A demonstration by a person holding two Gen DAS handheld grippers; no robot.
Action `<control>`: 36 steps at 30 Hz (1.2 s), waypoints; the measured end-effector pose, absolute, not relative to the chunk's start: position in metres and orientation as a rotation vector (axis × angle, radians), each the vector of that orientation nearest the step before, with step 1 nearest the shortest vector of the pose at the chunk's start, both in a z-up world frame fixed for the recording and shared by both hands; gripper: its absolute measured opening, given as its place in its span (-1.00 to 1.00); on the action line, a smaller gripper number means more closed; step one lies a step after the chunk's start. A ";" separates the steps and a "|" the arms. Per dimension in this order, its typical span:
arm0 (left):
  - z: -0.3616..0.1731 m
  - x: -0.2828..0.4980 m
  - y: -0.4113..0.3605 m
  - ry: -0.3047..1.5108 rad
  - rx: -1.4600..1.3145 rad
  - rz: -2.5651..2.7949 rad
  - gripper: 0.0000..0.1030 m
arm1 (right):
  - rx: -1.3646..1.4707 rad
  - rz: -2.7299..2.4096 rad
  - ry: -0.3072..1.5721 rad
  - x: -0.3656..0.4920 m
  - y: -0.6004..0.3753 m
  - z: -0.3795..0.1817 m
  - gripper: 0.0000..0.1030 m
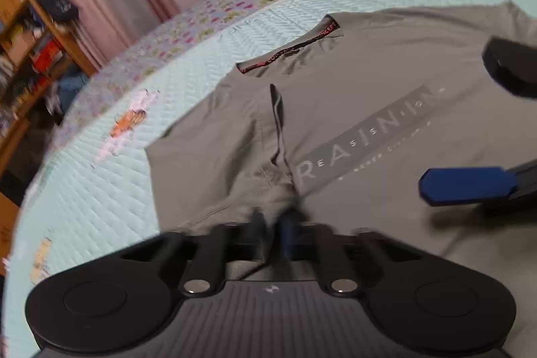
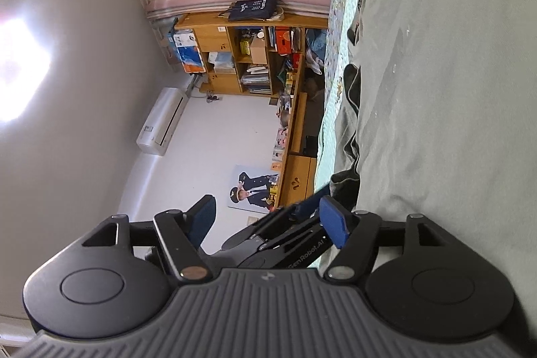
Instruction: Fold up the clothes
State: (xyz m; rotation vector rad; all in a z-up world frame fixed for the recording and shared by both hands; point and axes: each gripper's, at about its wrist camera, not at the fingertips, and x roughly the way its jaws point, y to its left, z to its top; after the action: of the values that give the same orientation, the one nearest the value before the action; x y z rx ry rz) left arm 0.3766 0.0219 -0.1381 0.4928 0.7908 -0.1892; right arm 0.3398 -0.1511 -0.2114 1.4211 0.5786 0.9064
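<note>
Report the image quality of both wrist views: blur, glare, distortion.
Left wrist view: motion blur smears the left gripper, closed on the grey T-shirt, and the room's edges; the quilt bows with fisheye curvature. Right wrist view: sharp, rolled sideways, with blown-out white glare at the left; the right gripper open.

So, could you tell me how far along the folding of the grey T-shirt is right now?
Early stage. Done: the grey T-shirt lies spread on the quilted bedspread, print up. In hand: the left gripper is shut on a bunch of fabric near the sleeve; the right gripper is open above the chest print, holding nothing. Left: no finished fold is visible, so essentially all the folding.
</note>
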 end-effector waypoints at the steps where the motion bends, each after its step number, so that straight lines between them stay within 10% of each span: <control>1: -0.135 0.378 0.026 0.791 0.453 -0.186 -0.94 | 1.425 0.903 0.571 0.340 -0.152 -0.211 0.38; 18: -0.070 0.418 0.021 0.829 -0.089 -0.296 -0.95 | 1.449 0.762 0.411 0.336 -0.175 -0.210 0.50; 22: -0.095 0.419 -0.008 0.952 0.007 -0.309 -0.20 | 1.448 0.727 0.389 0.335 -0.182 -0.211 0.50; 28: -0.103 0.412 0.009 1.011 -0.078 -0.333 0.33 | 1.467 0.713 0.374 0.334 -0.191 -0.218 0.50; 36: -0.071 0.444 0.018 0.829 0.114 -0.112 0.52 | 1.393 0.710 0.391 0.335 -0.188 -0.215 0.50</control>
State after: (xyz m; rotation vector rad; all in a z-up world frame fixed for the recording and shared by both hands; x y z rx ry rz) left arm 0.4443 0.0175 -0.0713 0.1138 0.8290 -0.1123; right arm 0.3354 -0.1877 -0.2151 1.3926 0.3912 0.7097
